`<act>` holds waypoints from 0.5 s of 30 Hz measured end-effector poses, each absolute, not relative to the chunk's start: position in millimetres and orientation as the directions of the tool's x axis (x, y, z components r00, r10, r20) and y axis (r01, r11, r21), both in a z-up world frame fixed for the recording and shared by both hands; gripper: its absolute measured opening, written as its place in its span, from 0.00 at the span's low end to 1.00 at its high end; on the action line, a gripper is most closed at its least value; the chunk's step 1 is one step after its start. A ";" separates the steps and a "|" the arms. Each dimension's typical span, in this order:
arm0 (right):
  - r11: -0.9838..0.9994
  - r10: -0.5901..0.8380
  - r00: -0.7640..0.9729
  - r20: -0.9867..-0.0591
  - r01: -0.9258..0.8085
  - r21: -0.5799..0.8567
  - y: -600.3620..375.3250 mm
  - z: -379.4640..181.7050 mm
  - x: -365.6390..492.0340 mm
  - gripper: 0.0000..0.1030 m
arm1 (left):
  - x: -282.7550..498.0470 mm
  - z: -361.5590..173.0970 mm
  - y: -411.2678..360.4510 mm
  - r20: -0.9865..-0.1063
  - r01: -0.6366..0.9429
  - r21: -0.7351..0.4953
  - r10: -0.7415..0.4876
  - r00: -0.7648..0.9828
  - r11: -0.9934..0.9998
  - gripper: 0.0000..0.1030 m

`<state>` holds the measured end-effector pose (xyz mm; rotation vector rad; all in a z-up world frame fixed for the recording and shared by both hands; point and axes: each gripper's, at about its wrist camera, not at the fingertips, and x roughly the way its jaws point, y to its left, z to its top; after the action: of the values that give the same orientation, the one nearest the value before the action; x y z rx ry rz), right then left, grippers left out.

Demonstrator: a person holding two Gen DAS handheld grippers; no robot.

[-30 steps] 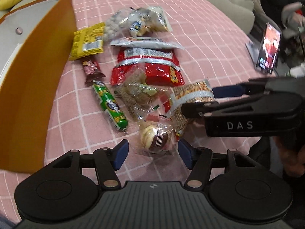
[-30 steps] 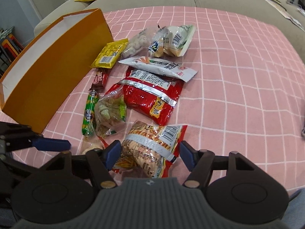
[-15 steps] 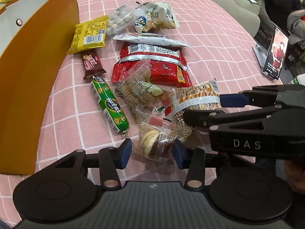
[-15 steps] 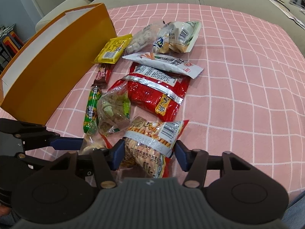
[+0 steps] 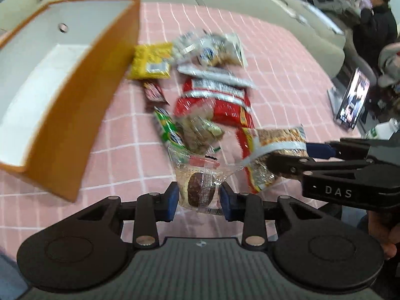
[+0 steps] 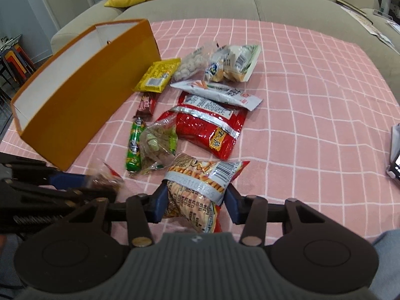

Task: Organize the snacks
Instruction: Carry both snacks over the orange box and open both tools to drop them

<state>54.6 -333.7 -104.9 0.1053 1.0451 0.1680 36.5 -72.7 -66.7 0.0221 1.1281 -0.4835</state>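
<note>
My left gripper [image 5: 198, 197] has its jaws closing on a clear packet with a round brown pastry [image 5: 197, 187], blue pads pressing both sides, lifted off the pink checked cloth [image 5: 125, 155]. My right gripper [image 6: 196, 205] has its jaws closing on an orange-and-red crisp bag [image 6: 200, 182], pads pressing its sides. In the left wrist view the right gripper [image 5: 287, 157] holds that bag [image 5: 275, 140] at the right. In the right wrist view the left gripper [image 6: 75, 182] is at the left with its packet blurred. An open orange box [image 6: 87, 100] with a white inside [image 5: 50, 75] stands on the left.
On the cloth lie a red bag [image 6: 207, 125], a green sausage stick [image 6: 135, 145], a clear nut packet [image 6: 157, 147], a chocolate bar [image 6: 146, 105], a yellow packet [image 6: 157, 77] and a white packet [image 6: 220, 92]. A sofa [image 6: 225, 0] runs behind. A phone [image 5: 352, 100] stands at the right.
Both grippers narrowed onto their packets and rose with them off the cloth. The left view swung so the orange box's open inside now shows.
</note>
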 end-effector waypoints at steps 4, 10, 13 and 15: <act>0.978 0.207 0.527 -0.824 -0.114 0.173 -329.6 -84.4 44.2 0.44 | 28.4 -43.1 -53.1 -0.838 0.346 -0.221 -0.359 0.410 0.912 0.38; 0.951 0.308 0.555 -0.773 -0.182 0.248 -313.5 -50.9 47.0 0.44 | 24.6 -11.0 -26.0 -0.797 0.305 -0.217 -0.348 0.493 0.927 0.38; 0.933 0.359 0.570 -0.740 -0.238 0.269 -297.3 -31.7 56.4 0.44 | 29.8 5.5 -9.4 -0.786 0.282 -0.199 -0.325 0.526 0.939 0.38; 0.917 0.397 0.570 -0.720 -0.281 0.283 -284.5 -20.9 66.3 0.44 | 34.6 13.5 0.1 -0.783 0.276 -0.172 -0.301 0.544 0.946 0.38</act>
<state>66.3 -284.5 -20.9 0.1423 0.8793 0.3994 34.6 0.1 13.5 -0.0289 0.9353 -0.3424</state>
